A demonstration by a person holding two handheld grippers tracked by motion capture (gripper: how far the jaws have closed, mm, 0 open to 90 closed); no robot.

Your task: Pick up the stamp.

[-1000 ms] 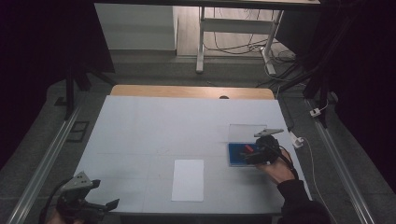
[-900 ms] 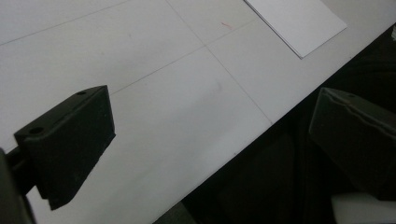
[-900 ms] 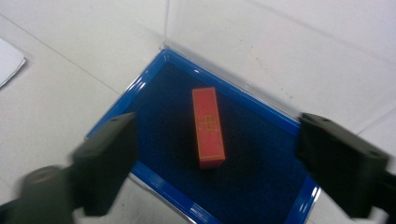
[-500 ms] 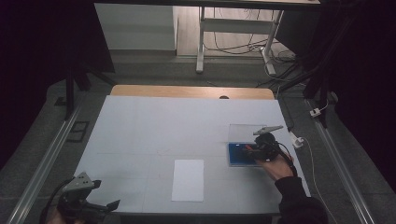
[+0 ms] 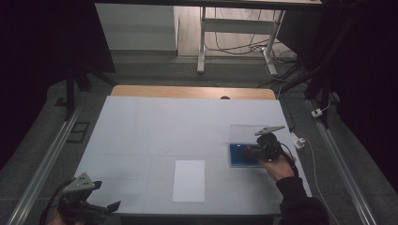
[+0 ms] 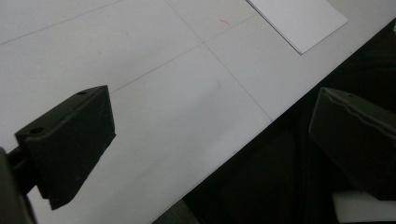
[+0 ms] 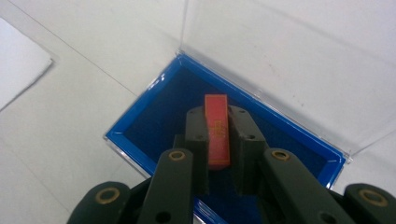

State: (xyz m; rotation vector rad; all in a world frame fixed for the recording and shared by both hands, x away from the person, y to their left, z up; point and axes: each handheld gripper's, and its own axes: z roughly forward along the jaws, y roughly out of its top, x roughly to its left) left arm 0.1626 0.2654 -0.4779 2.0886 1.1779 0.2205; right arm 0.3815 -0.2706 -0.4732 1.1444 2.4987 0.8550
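Both jaws of the right gripper, which have just been closing, are pressed on the flat sides of a small red block held on edge inside the blue-lined tray of a clear plastic case. Judged light, stiff and smooth-faced, it is best pinched across its broad faces. The hinged clear lid stands open behind; a white paper sheet lies well apart. The left gripper is spread, empty, at the white table's near edge.

A dim room surrounds the white-topped table, whose far edge shows a wooden strip. Beyond it a lit patch of wooden floor holds a white frame's legs and loose cables.
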